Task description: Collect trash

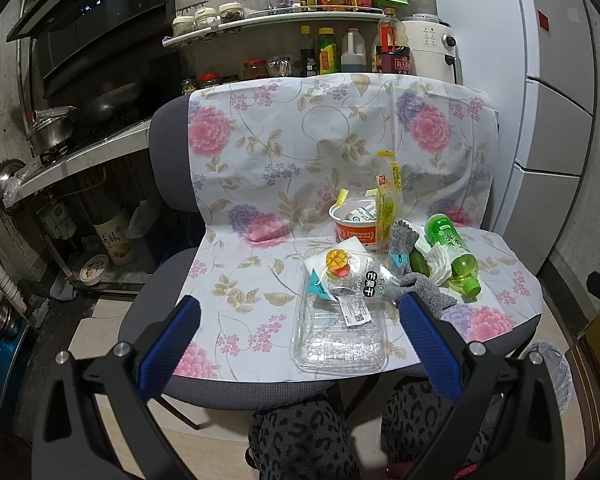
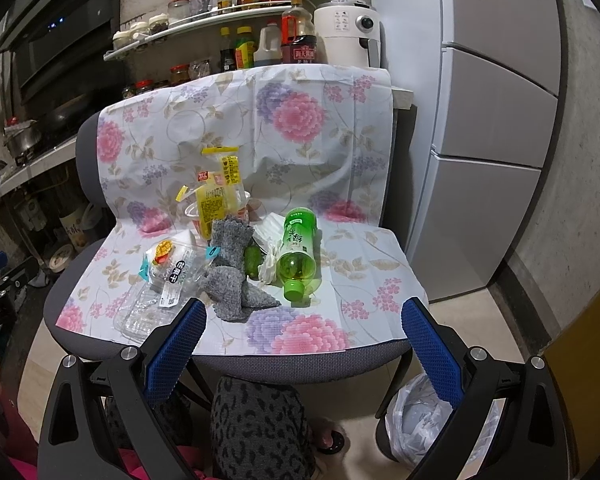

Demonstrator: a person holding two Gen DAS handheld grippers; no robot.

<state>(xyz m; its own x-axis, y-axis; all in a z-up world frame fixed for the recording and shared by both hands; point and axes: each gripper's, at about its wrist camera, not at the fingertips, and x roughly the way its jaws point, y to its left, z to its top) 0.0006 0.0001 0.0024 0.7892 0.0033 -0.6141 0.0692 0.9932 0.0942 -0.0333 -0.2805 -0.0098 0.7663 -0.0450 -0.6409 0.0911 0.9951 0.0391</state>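
Trash lies on a chair seat under a floral cloth (image 1: 260, 280). A clear plastic clamshell (image 1: 340, 340) lies at the front with a dried-mango wrapper (image 1: 352, 276) on it. Behind are an orange instant-noodle cup (image 1: 356, 224) with yellow wrappers (image 1: 386, 192), a grey rag (image 1: 420, 284), crumpled tissue (image 1: 438, 264) and a green bottle (image 1: 454, 256) on its side. My left gripper (image 1: 300, 312) is open, held before the clamshell. My right gripper (image 2: 304, 316) is open in front of the rag (image 2: 232, 280) and bottle (image 2: 298, 252). A lined bin (image 2: 420, 420) stands on the floor at the lower right.
A small green fruit (image 2: 253, 260) lies between rag and tissue. A counter with sauce bottles (image 1: 328, 50) and a white air fryer (image 1: 432, 46) stands behind the chair, a fridge (image 2: 492, 120) to the right, a stove with pots (image 1: 52, 132) to the left. My legs are below the seat.
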